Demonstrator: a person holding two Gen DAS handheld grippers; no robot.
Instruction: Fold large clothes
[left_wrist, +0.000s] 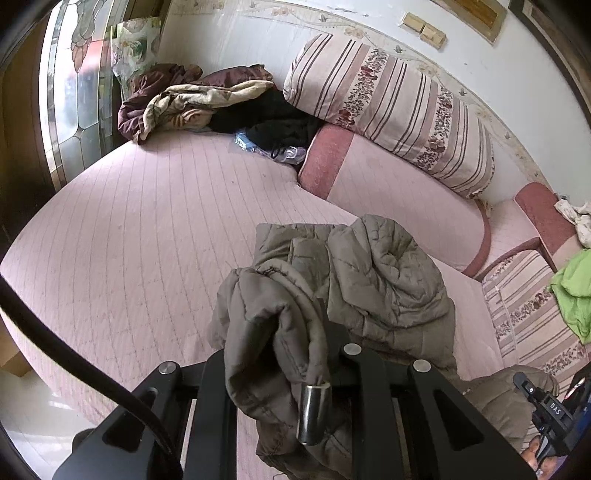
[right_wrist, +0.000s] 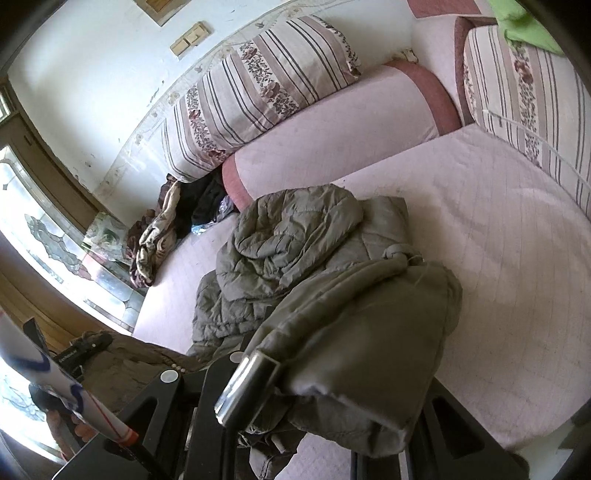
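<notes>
From the left wrist camera, the left gripper (left_wrist: 314, 369) is closed tight on a bunch of the puffy grey-brown jacket (left_wrist: 369, 280). The cloth is wrapped over the black fingers, and one shiny metal fingertip (left_wrist: 313, 413) pokes out under a fold. The rest of the jacket hangs and piles up just ahead, with its far part lying on the pink quilted bed cover (left_wrist: 147, 229). At the back of the bed sits a heap of dark and cream clothes (left_wrist: 192, 99). A striped flowery pillow (left_wrist: 391, 107) leans on a pink bolster (left_wrist: 388, 192). A green cloth (left_wrist: 572, 291) lies at the far right. In the bottom right corner the other gripper (left_wrist: 550, 410) shows a little, with more jacket beside it. From the right wrist camera, the right gripper (right_wrist: 258, 384) is clamped on another part of the same jacket (right_wrist: 295, 236). A thick fold drapes over its fingers, and a shiny metal fingertip (right_wrist: 245, 384) sticks out on the left. The crumpled middle of the jacket rests on the pink bed cover (right_wrist: 498, 258) in front. The striped pillow (right_wrist: 258, 85) and the pink bolster (right_wrist: 332, 136) lie behind it. The clothes heap (right_wrist: 159, 229) is at the left, by the coloured glass window (right_wrist: 55, 236).
</notes>
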